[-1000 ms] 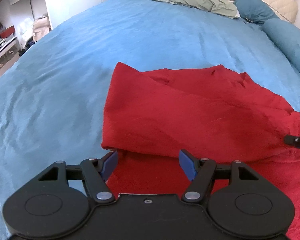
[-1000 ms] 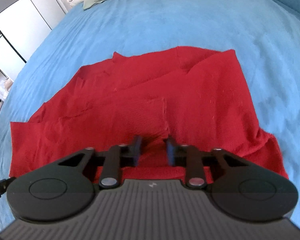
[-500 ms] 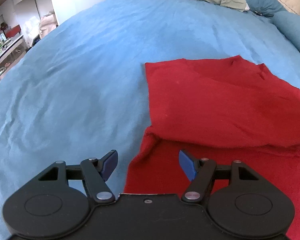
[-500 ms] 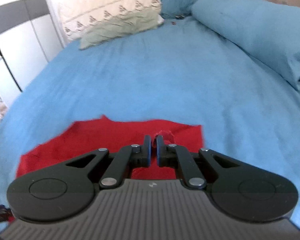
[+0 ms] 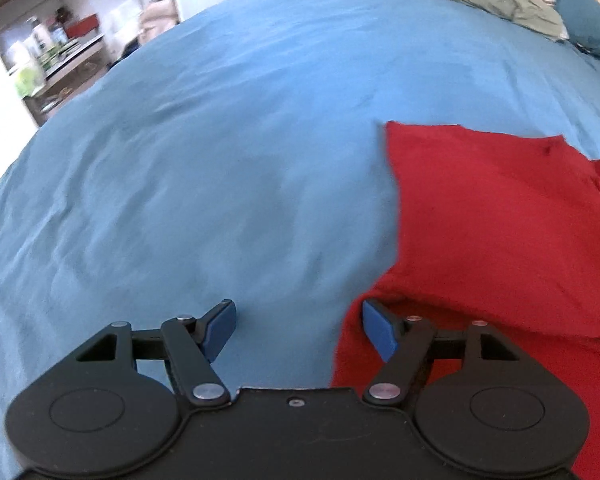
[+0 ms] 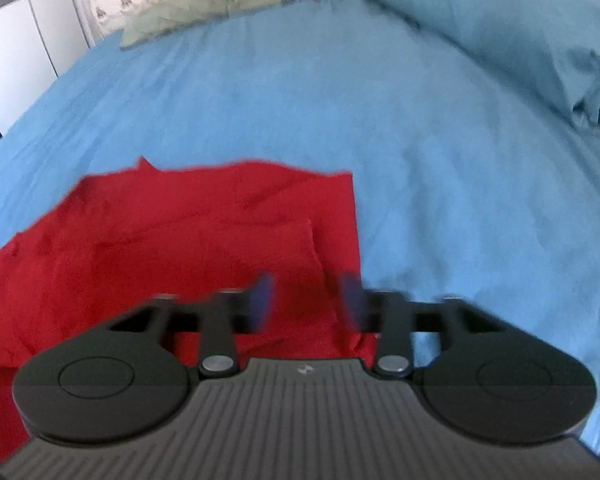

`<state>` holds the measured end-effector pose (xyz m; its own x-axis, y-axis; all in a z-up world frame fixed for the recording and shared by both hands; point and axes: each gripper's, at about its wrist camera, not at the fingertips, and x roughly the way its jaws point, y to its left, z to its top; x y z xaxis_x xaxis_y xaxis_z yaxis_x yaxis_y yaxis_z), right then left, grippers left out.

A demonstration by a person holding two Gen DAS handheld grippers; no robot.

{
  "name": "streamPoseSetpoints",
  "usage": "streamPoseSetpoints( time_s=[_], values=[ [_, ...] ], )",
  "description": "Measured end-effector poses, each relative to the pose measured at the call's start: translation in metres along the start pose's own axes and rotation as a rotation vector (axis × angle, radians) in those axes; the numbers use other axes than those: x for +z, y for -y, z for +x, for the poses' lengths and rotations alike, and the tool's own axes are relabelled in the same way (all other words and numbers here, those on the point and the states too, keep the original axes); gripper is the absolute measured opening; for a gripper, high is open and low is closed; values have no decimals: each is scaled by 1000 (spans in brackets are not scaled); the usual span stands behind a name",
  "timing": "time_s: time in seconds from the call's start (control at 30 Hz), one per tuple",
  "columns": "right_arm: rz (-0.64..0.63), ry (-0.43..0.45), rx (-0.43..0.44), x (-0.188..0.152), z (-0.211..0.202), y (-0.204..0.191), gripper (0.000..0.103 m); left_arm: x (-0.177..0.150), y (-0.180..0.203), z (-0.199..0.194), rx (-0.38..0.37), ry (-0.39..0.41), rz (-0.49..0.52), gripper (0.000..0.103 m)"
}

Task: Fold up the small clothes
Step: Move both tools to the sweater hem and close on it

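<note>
Right gripper (image 6: 306, 300) — jaws just sprung apart, blurred, nothing pinched; red garment (image 6: 180, 248) lying below and between them, its right edge near the right finger. Left gripper (image 5: 296, 328) spread wide over bare blue bedspread (image 5: 220, 160), garment's left edge at its right pad (image 5: 376, 328), not gripped. Farther out — green pillow (image 6: 204, 8), rolled blue duvet (image 6: 520, 40), cluttered shelves (image 5: 48, 52). Nothing lying across the garment.

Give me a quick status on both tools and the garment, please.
Left tool open, empty. Right tool just opened, jaws clear of cloth. Red garment folded over on blue bedspread. Nothing obstructing.
</note>
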<state>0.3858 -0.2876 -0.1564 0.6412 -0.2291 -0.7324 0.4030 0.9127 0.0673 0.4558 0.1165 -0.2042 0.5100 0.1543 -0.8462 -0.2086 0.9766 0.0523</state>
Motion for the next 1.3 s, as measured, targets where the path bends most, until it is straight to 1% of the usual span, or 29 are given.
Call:
streamPoseSetpoints(
  time_s=[0.07, 0.1, 0.2, 0.23, 0.3, 0.33, 0.43, 0.5, 0.57, 0.63, 0.67, 0.7, 0.77, 0.8, 0.9, 0.97, 1.03, 1.07, 1.1, 1.17, 1.2, 1.27, 1.3],
  values=[
    [-9, 53, 50, 0, -12, -5, 85, -5, -1, -3, 3, -2, -1, 76],
    [-12, 55, 91, 0, -14, -8, 85, -7, 1, -4, 6, -3, 7, 76],
    [-27, 11, 157, -4, -4, -17, 85, -16, 4, -10, 7, 2, 27, 76],
    [-31, -15, 168, -7, 4, -19, 85, -19, 4, -11, -2, 2, 27, 76],
    [-26, -70, 137, -13, 20, -18, 84, -21, 5, -13, -22, 3, 16, 76],
    [-19, -82, 120, -17, 28, -15, 84, -22, 5, -14, -38, 4, 15, 76],
    [1, -65, 138, -17, 32, -14, 86, -22, 7, -22, -89, 16, 26, 77],
    [-8, -54, 150, -15, 23, -15, 86, -20, 7, -34, -115, 31, 35, 77],
    [-11, -25, 191, -14, 4, -12, 86, -18, 8, -52, -132, 54, 53, 79],
    [-33, -2, 204, -12, -18, -8, 86, -17, 6, -75, -138, 85, 65, 89],
    [-40, 5, 214, -10, -29, -7, 86, -18, 5, -88, -141, 104, 69, 96],
    [-47, 9, 227, -10, -42, -5, 87, -18, 1, -99, -153, 122, 75, 99],
    [-57, 6, 247, -11, -68, 0, 89, -24, -3, -121, -192, 127, 103, 100],
    [-67, 2, 253, -15, -83, 3, 93, -28, -6, -129, -204, 114, 118, 100],
    [-94, -27, 258, -31, -125, 11, 95, -51, -16, -150, -248, 46, 173, 100],
    [-109, -74, 254, -46, -148, 16, 95, -70, -22, -157, -266, -13, 209, 99],
    [-114, -138, 231, -67, -169, 26, 95, -92, -26, -161, -269, -71, 235, 98],
    [-114, -164, 224, -77, -176, 31, 95, -103, -29, -162, -272, -103, 237, 95],
    [-113, -198, 204, -91, -183, 36, 95, -115, -33, -161, -288, -139, 237, 89],
    [-106, -262, 167, -116, -191, 45, 95, -133, -39, -155, -304, -207, 230, 80],
    [-98, -288, 147, -126, -194, 49, 94, -141, -41, -153, -296, -234, 229, 75],
    [-90, -334, 107, -147, -200, 56, 92, -155, -43, -147, -280, -280, 227, 68],
    [-91, -356, 85, -157, -202, 58, 92, -160, -44, -145, -274, -296, 224, 67]
  ],
)
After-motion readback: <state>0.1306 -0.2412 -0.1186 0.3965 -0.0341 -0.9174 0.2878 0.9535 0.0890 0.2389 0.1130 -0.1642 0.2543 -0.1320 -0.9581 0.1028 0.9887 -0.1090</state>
